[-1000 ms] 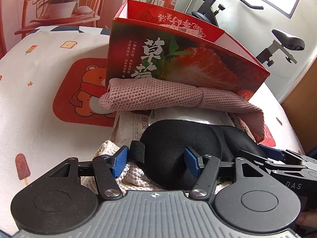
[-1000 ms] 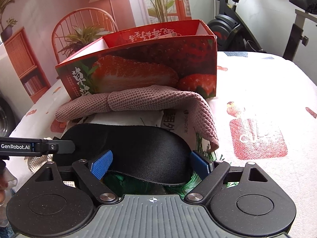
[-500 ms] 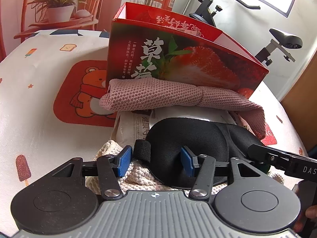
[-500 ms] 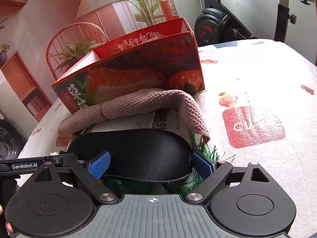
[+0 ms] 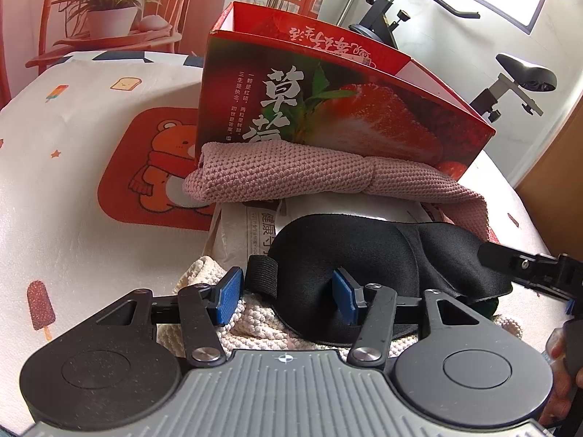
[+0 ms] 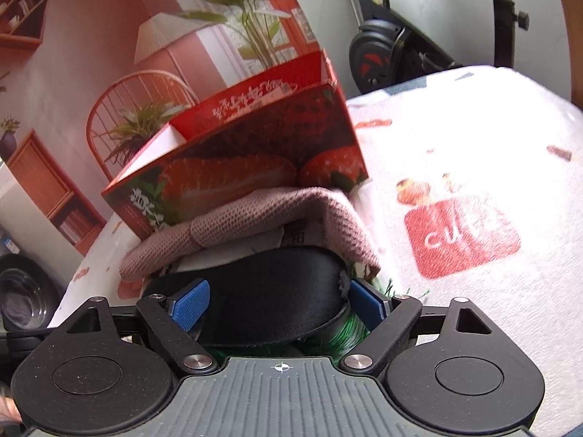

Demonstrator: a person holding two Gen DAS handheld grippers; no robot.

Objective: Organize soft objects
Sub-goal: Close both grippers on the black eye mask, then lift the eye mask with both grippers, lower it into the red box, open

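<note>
A black padded sleep mask (image 5: 382, 247) lies on top of a pile in front of a red strawberry box (image 5: 364, 120). My left gripper (image 5: 288, 287) stands open over the mask's left end, its strap between the blue pads with a small gap at the left pad. My right gripper (image 6: 278, 291) straddles the mask (image 6: 269, 284) at its right end; its jaws are closing, the right pad at the mask's edge, no firm grip visible. A pink knitted cloth (image 5: 291, 174) lies folded against the box, behind the mask.
Under the mask lie a white printed packet (image 5: 247, 233), a cream knitted piece (image 5: 204, 273) and green artificial grass (image 6: 339, 331). The patterned tablecloth (image 6: 473, 309) stretches to the right. An exercise bike (image 5: 510, 83) stands beyond the table. A hand (image 5: 557, 393) shows at the right edge.
The left jaws have narrowed a little around the mask's strap end. The right gripper has rolled, tilting its view, and its jaws widened and then narrowed. The mask stays on the pile.
</note>
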